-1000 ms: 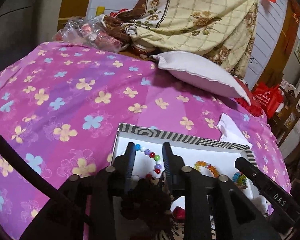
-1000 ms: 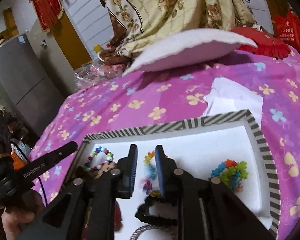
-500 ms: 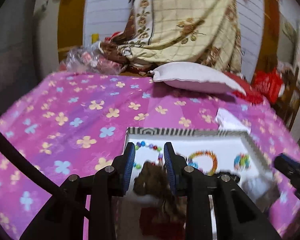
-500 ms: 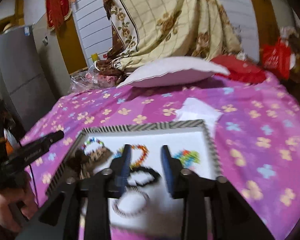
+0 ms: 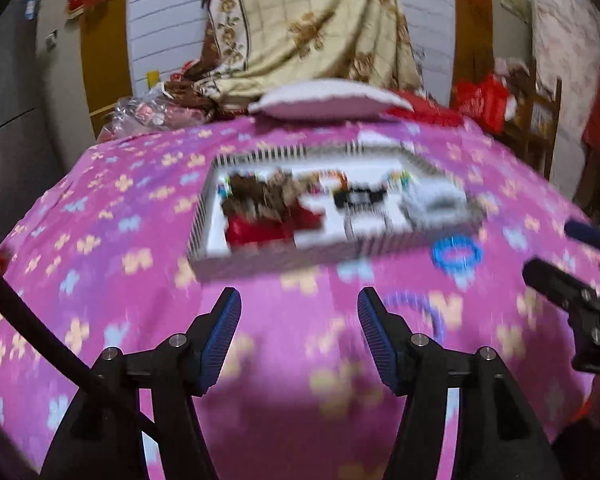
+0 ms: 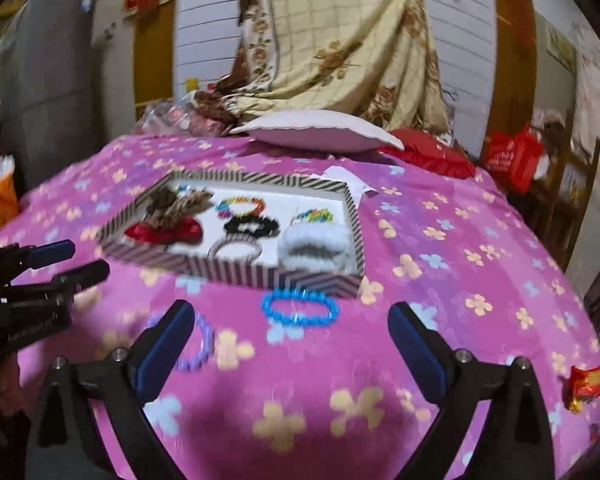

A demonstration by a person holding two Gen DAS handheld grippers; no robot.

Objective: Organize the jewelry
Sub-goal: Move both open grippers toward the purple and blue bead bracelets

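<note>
A striped-rim tray (image 6: 236,270) (image 5: 260,260) with a white floor lies on the pink flowered bedspread. It holds bead bracelets, brown, red and black scrunchies and a grey fluffy band (image 6: 316,246). In front of the tray lie a blue bead bracelet (image 6: 300,308) (image 5: 456,256) and a purple bead bracelet (image 6: 198,344) (image 5: 420,312). My right gripper (image 6: 290,322) hangs over the bedspread short of the blue bracelet, jaws opening wide, nothing between them. My left gripper (image 5: 298,320) is well back from the tray, jaws opening, nothing held. The left wrist view is blurred.
A white pillow (image 6: 316,134) and a red cushion (image 6: 432,152) lie at the bed's far end under a hanging beige quilt. A white paper (image 6: 348,180) sits behind the tray. A red candy wrapper (image 6: 586,386) lies near the right edge. Red bags and a chair stand at right.
Both grippers pulled back from over the tray and opened, letting go of the scrunchie and bracelet they were shut on. The blue and purple bracelets on the bedspread have come into view.
</note>
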